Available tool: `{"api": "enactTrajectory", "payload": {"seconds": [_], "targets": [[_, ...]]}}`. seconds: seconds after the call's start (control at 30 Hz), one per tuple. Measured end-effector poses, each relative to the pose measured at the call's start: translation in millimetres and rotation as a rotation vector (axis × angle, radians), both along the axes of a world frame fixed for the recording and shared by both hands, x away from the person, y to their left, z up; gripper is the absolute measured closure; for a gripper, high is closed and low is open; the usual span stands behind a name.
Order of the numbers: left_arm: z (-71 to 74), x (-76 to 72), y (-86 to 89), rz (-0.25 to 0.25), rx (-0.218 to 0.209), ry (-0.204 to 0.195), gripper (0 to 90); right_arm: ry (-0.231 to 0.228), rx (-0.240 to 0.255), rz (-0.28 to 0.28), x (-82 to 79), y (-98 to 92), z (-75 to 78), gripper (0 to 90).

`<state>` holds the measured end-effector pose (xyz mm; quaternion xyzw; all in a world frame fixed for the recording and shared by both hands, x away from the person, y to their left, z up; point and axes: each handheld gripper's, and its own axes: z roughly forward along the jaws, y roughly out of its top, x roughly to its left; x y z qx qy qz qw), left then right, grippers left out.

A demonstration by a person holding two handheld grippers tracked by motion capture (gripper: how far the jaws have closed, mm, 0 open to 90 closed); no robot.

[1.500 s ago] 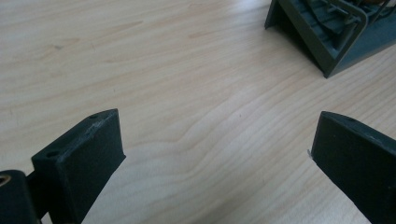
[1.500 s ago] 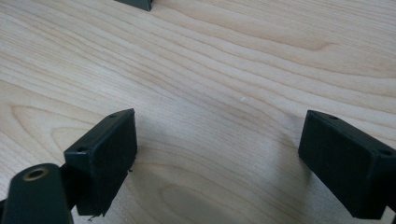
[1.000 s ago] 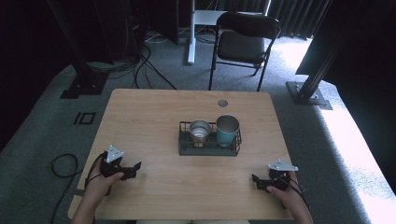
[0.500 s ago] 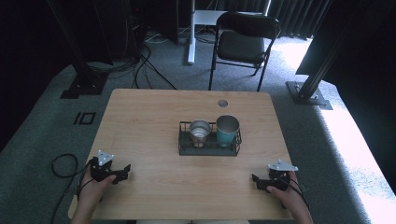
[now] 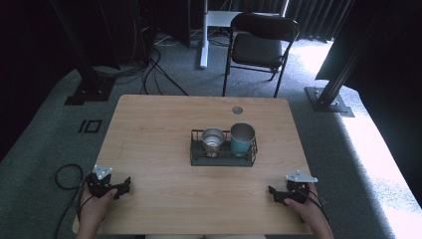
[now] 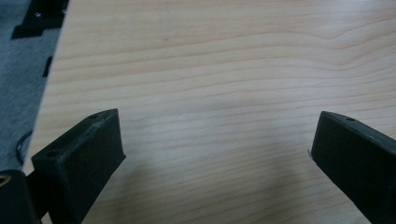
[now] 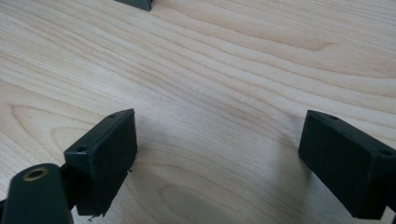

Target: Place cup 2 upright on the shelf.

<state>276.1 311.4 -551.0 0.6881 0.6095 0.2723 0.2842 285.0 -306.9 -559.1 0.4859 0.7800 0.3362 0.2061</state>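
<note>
Both grippers are parked down at the near edge of the table (image 5: 164, 124). The left gripper (image 5: 123, 185) sits by the near left corner, jaws spread wide with just bare wood between them, which you can see really well in the left gripper view (image 6: 215, 154). The right gripper (image 5: 272, 193) is over by the near right corner, same deal: jaws wide apart, nothing in them, only wood grain in the right gripper view (image 7: 217, 154).

The stuff nearest to them is a black wire rack (image 5: 223, 160) around the middle of the table, a bit toward the right edge, well apart from both grippers. Inside it stand a steel cup (image 5: 213, 141) on the left and a teal tumbler (image 5: 242, 139) on the right, both upright, just beside each other.
</note>
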Motion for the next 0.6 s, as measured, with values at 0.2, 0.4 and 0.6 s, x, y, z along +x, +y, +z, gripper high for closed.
{"api": "enactTrajectory", "payload": {"seconds": [0.2, 0.4, 0.6], "targets": [[-1.1, -1.2, 3.1, 0.036, 0.022, 0.013, 3.0, 0.0, 0.0, 0.0, 0.0, 0.0, 0.0, 11.1], [-4.8, -1.4, 3.4, 0.05, 0.037, 0.031, 3.0, 0.0, 0.0, 0.0, 0.0, 0.0, 0.0, 11.2], [-6.0, 0.2, 3.2, 0.066, 0.003, 0.037, 3.0, 0.0, 0.0, 0.0, 0.0, 0.0, 0.0, 11.2]]}}
